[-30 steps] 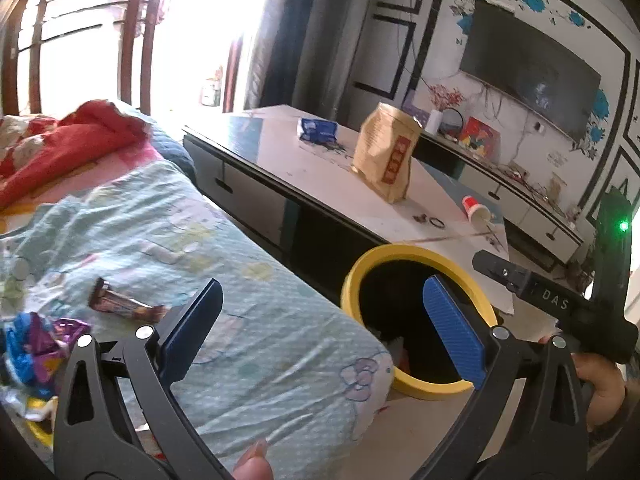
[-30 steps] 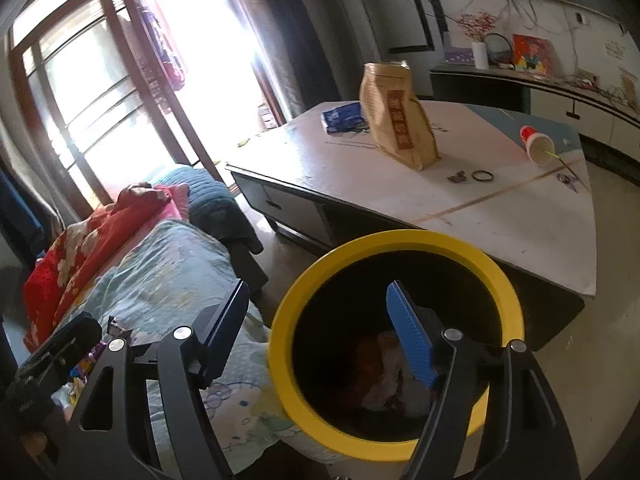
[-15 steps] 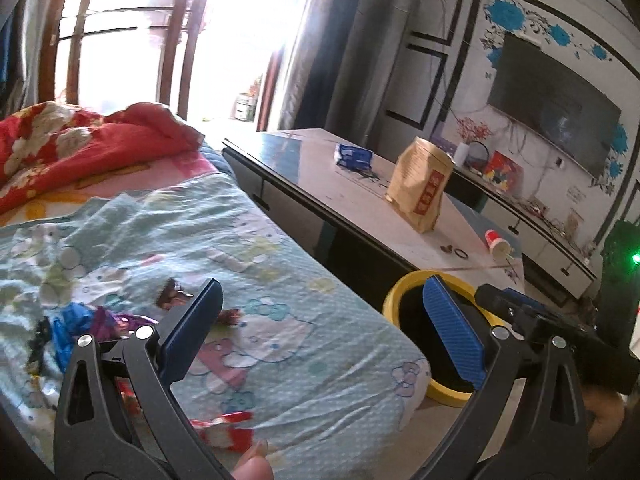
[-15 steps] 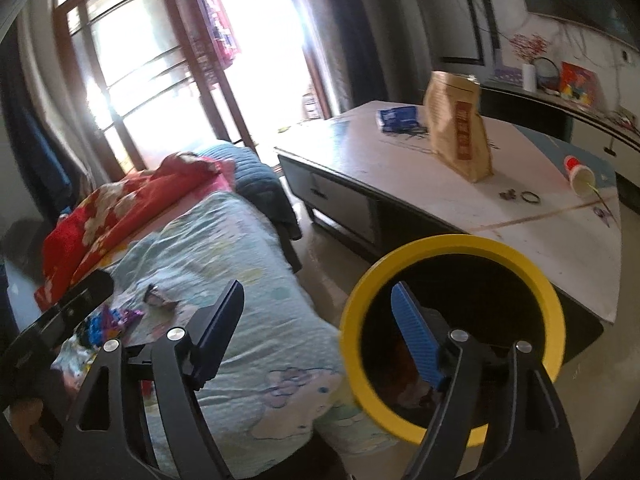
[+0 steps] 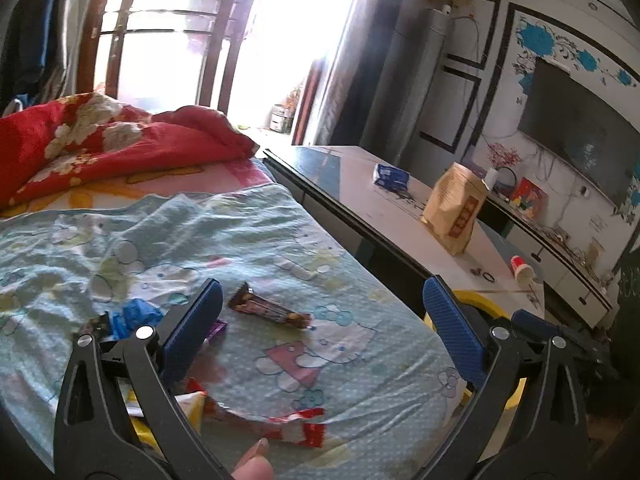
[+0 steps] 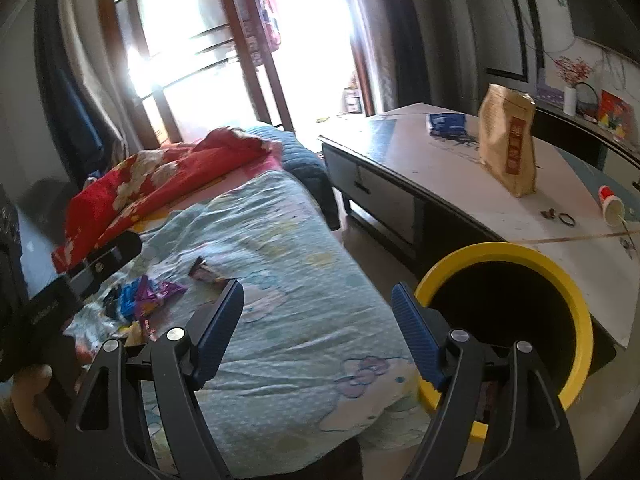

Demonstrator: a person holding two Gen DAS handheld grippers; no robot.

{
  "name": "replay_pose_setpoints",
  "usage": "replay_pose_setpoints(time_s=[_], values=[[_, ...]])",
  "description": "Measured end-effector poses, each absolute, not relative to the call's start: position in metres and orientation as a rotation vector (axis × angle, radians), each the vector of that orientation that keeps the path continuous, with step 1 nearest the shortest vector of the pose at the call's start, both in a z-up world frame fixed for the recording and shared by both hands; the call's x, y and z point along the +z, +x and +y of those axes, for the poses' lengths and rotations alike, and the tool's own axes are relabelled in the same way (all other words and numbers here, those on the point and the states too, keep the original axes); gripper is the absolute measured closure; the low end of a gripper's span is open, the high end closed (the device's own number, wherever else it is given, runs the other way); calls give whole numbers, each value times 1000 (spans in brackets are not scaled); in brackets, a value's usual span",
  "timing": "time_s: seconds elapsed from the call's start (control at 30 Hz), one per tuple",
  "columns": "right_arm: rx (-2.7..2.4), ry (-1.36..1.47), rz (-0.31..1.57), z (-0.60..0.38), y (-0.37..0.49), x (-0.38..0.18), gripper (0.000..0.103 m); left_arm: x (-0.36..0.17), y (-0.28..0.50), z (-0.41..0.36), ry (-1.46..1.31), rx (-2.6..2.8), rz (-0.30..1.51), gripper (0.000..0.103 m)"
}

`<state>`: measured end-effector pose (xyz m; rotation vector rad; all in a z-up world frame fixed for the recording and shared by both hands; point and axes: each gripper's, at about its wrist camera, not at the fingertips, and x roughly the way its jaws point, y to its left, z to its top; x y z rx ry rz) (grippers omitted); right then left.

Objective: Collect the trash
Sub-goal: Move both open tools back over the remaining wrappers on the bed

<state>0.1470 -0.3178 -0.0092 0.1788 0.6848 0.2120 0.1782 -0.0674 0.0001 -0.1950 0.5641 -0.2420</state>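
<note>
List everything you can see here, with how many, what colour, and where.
chocolate bar wrapper: one, brown, on the light blue sheet
crumpled wrappers: several, blue and purple, left on the sheet
red wrapper: one, near sheet edge
quilt: one, red floral, far end
bin: one, yellow rim, floor beside bed
paper bag: one, tan, upright on the table
blue packet: one, on table
cup: one, white and red, lying on table
left tool: open, over the sheet
right tool: open

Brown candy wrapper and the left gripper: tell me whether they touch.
Apart. The left wrist view shows the brown candy wrapper lying on the sheet between the open left gripper fingers, with sheet visible on both sides.
</note>
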Motion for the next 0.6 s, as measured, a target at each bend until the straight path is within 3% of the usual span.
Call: replay_pose_setpoints(time_s=[0.6], values=[[389, 86, 721, -238, 137, -12, 29, -2, 169, -6, -247, -122, 552, 11]])
